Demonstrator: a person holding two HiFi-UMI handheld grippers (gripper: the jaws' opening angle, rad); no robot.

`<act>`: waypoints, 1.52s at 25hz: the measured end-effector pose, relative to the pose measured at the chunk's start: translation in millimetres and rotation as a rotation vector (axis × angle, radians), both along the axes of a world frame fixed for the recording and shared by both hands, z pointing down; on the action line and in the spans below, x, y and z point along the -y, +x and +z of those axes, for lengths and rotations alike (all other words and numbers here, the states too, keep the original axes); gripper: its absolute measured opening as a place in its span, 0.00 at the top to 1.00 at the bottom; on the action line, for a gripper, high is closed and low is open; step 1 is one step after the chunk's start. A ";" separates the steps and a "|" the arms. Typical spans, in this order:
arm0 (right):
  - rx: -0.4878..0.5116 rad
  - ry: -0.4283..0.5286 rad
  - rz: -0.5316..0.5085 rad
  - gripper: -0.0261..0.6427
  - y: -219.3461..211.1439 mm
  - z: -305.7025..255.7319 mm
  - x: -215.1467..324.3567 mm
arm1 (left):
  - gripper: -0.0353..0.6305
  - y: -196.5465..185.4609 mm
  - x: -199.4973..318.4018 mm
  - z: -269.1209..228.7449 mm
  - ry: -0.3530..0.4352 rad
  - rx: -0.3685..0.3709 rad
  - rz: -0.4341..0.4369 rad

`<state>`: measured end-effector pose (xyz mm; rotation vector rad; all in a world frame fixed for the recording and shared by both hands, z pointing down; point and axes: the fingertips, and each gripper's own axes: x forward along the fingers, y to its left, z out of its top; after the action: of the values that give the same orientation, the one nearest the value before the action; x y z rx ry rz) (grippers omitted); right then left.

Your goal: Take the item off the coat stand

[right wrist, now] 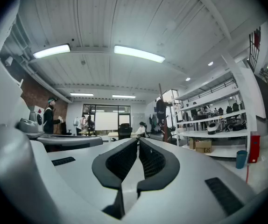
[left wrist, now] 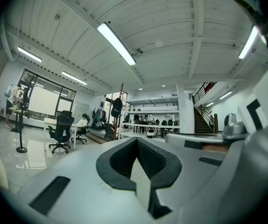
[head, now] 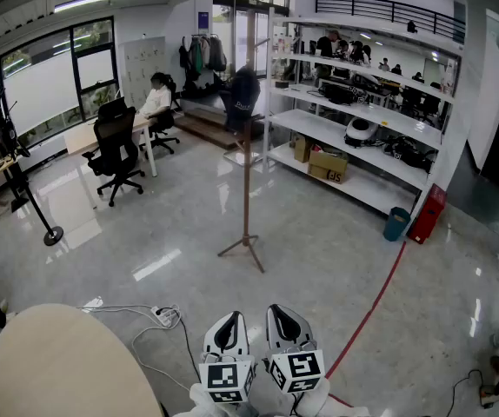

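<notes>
A wooden coat stand (head: 247,181) rises from the grey floor a few steps ahead, with a dark cap (head: 243,95) hung on its top. Both grippers are low at the view's bottom edge, far short of the stand. My left gripper (head: 227,323) and my right gripper (head: 286,314) sit side by side, jaws together and nothing held. In the left gripper view the gripper (left wrist: 136,139) has its tips touching, and the cap (left wrist: 117,107) shows small beyond them. In the right gripper view the gripper (right wrist: 138,140) is closed too, with the cap (right wrist: 161,109) far off to its right.
A round pale table (head: 58,367) stands at my lower left, with a power strip and cable (head: 164,316) on the floor beside it. White shelving (head: 367,142) runs behind the stand. A red floor line (head: 375,302), a teal bin (head: 396,223), office chairs (head: 116,150) and a seated person (head: 156,99) are around.
</notes>
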<state>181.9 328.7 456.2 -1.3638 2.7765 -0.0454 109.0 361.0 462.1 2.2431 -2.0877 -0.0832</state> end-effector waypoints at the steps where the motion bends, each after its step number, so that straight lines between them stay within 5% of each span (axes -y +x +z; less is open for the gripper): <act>1: 0.002 0.001 0.005 0.94 2.0 0.3 5.8 | 0.97 0.7 6.1 0.1 0.004 0.003 0.005; 19: 0.007 -0.044 0.029 0.94 -9.8 14.7 78.9 | 0.97 -5.3 80.9 3.1 0.011 0.026 0.055; 38: 0.017 -0.010 0.032 0.94 -77.6 -2.6 184.7 | 0.97 -71.0 185.5 -12.0 0.041 0.021 0.073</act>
<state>104.3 144.0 453.5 -1.4038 2.7438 -0.0692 38.0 175.5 450.1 2.3517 -2.0303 -0.0994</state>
